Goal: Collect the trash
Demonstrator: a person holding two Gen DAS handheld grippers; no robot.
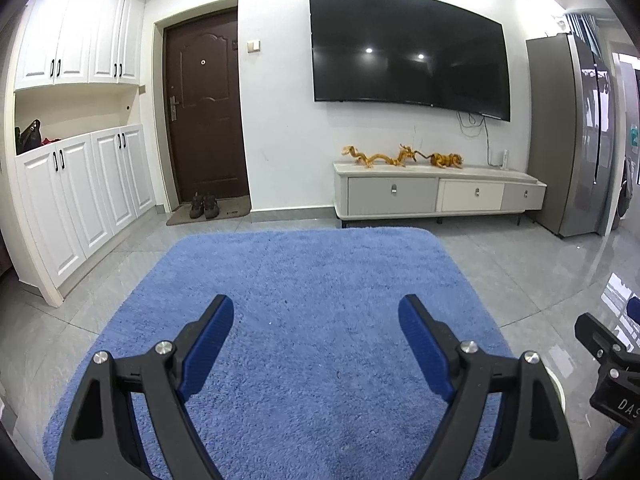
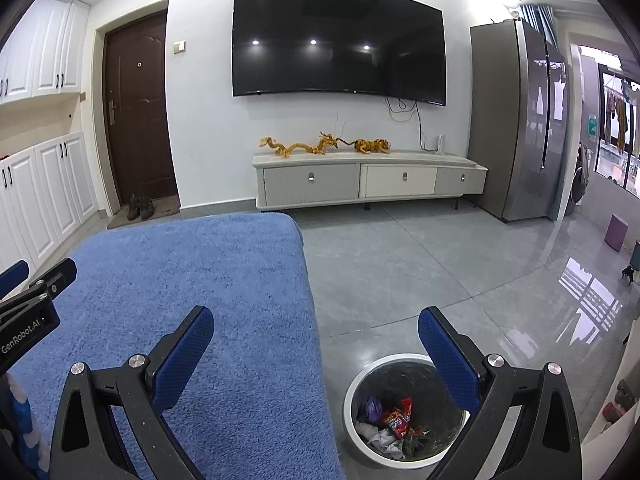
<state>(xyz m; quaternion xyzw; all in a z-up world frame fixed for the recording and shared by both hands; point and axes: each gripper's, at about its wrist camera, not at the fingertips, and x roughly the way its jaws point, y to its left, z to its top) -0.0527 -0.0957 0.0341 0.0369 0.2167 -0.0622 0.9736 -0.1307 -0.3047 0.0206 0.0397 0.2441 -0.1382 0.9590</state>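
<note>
A blue rug (image 2: 192,300) was spread on grey tile; beside its right edge stood the bin (image 2: 362,384), wrappers (image 2: 400,420) inside. "GenRobot.AI" was read on the left gripper (image 1: 316,320); both it and the right gripper (image 2: 316,332) were held apart, empty.

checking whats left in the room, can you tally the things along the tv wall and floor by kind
tv: 1
tv cabinet: 1
golden figurines: 3
fridge: 1
door: 1
pairs of shoes: 1
blue rug: 1
trash bin, with wrappers inside: 1
total: 10
</note>
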